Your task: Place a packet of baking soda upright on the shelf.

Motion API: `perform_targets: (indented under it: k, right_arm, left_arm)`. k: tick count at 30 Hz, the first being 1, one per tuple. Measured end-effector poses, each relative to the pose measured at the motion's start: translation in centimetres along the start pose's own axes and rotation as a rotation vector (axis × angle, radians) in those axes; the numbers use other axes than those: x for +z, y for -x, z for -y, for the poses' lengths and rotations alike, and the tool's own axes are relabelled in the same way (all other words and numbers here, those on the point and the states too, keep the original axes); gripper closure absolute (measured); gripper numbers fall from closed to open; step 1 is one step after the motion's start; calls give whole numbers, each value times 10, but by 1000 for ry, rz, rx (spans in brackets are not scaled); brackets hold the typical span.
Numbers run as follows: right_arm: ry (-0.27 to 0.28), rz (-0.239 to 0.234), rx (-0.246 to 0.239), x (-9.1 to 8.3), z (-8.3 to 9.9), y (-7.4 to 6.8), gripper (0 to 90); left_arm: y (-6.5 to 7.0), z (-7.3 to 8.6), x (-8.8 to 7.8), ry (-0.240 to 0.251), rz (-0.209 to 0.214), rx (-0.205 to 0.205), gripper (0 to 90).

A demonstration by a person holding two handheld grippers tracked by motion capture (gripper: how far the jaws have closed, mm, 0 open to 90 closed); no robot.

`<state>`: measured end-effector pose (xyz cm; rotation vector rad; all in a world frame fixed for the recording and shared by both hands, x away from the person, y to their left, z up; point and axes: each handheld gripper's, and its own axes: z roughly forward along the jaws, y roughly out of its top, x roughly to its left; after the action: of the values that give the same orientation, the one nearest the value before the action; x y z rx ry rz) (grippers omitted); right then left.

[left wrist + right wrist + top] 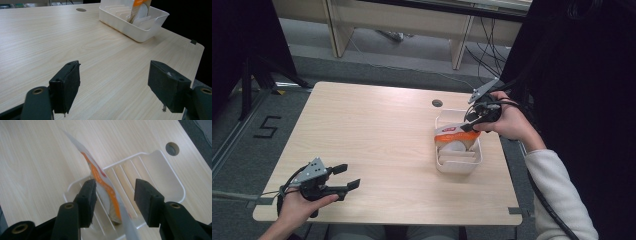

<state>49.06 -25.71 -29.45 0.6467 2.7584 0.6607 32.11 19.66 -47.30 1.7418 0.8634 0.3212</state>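
Observation:
A white ribbed tray (459, 165) sits at the right of the wooden table (377, 130). An orange-and-white flat packet (455, 134) stands on edge inside it. My right gripper (472, 120) hovers over the tray's far end, open. In the right gripper view the packet (100, 178) rises between the jaws of that gripper (115, 187), close to the left pad, and neither pad presses on it. My left gripper (348, 176) rests near the table's front left corner, open, with nothing between its jaws. The left gripper view has the tray (125, 25) far ahead of that gripper (113, 75).
A round cable hole (437, 103) lies in the tabletop just behind the tray. Bare wood stretches between the two grippers. Beyond the table are desk legs and cables (484, 55) on the floor, and a black tripod (257, 70) stands at the far left.

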Motion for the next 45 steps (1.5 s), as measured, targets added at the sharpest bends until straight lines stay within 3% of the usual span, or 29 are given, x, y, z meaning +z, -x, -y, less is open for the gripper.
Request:
perform_targets:
  k: [2,14,16,17,28,30,35,39,45]
  right_arm:
    - [18,-6,8,-1,-2,-7,515]
    - [100,-16,-69,0,-11,-36,518]
    - [112,-17,-49,1,-11,-42,521]
    - [123,-26,-68,2,-12,-43,523]
    - [124,-68,-114,11,-15,-68,549]
    - [128,-80,-140,16,-14,-72,556]
    - [110,-110,-146,32,-7,-85,567]
    - [142,-147,-122,45,1,-94,573]
    - [137,-204,-111,72,19,-110,570]
  left_arm:
    - [0,0,1,3,4,0,250]
    - [0,0,2,3,6,0,250]
    - [0,0,1,1,4,0,250]
    - [0,0,1,-1,4,1,250]
    - [0,-1,1,-3,7,18,250]
    - [0,0,2,3,9,3,250]
    - [0,-1,1,6,8,-3,249]
    - [-1,-1,0,3,3,15,248]
    - [-2,-1,1,2,14,19,248]
